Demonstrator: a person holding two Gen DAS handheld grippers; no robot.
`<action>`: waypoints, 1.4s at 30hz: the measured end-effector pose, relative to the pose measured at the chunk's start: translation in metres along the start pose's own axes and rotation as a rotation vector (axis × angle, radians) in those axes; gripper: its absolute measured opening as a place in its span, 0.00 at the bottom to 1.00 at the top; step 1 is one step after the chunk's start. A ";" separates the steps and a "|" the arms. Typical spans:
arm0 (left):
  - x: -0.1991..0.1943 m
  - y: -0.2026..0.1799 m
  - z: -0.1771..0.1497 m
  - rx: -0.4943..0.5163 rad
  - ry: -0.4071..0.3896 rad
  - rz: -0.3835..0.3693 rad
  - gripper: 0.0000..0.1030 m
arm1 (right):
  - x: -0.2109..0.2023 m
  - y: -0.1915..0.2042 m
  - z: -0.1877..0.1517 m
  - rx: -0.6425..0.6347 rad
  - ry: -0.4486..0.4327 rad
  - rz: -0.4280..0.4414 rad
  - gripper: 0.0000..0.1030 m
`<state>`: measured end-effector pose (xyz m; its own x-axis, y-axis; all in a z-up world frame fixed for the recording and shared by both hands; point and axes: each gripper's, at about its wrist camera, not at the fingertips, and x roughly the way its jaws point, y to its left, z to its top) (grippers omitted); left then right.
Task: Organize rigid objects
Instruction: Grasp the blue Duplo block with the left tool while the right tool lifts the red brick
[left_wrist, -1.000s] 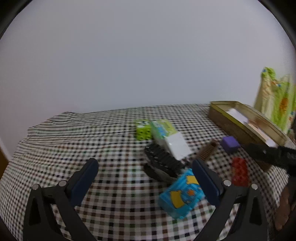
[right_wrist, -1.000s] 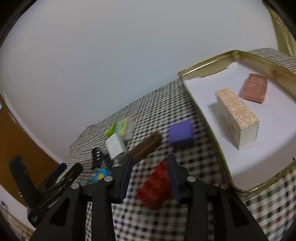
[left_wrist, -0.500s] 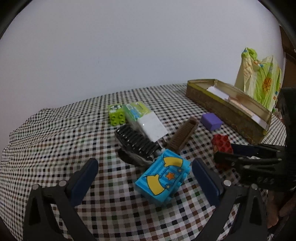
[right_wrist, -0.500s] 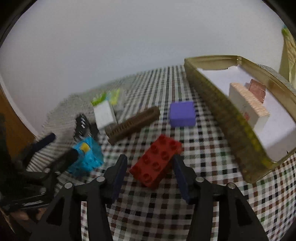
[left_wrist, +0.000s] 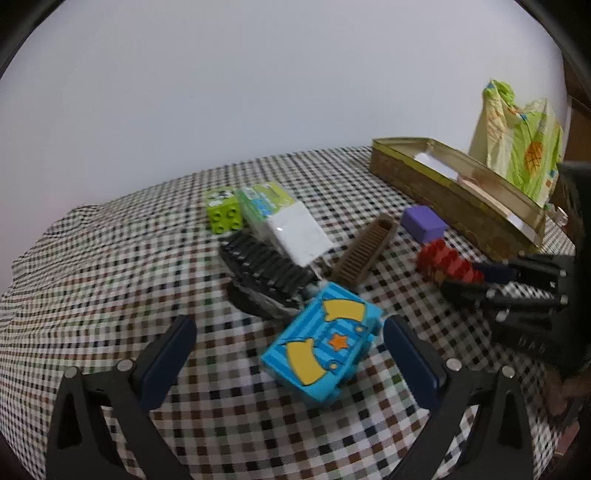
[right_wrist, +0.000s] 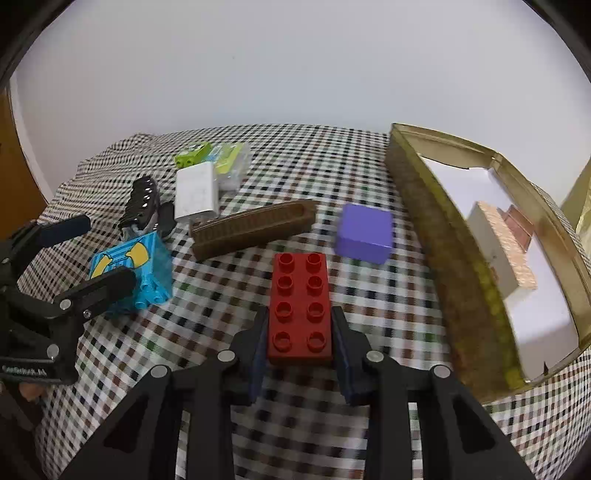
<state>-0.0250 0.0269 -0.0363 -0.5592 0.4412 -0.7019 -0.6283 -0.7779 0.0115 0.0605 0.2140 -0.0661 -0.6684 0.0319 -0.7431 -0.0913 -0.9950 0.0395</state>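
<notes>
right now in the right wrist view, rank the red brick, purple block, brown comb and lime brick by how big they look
1. red brick, though it sits nearest the camera
2. brown comb, longer but thinner, so these two are close
3. purple block
4. lime brick, farthest away

Between your right tool's jaws sits the studded brick. Ahead lies the cube; right, the tin. The ridged bar lies ahead-left.
</notes>
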 end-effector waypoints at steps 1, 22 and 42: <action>0.001 -0.002 0.000 0.011 0.009 -0.003 0.99 | -0.004 -0.005 0.000 0.006 -0.019 0.011 0.33; 0.007 -0.013 -0.008 -0.011 0.112 -0.048 0.41 | -0.003 -0.026 0.004 0.122 -0.044 0.167 0.33; -0.032 -0.025 -0.001 -0.157 -0.143 -0.109 0.40 | -0.065 -0.032 -0.002 0.095 -0.384 0.163 0.33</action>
<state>0.0094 0.0321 -0.0146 -0.5701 0.5769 -0.5850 -0.6040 -0.7770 -0.1775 0.1083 0.2437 -0.0208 -0.9046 -0.0744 -0.4197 -0.0174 -0.9774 0.2109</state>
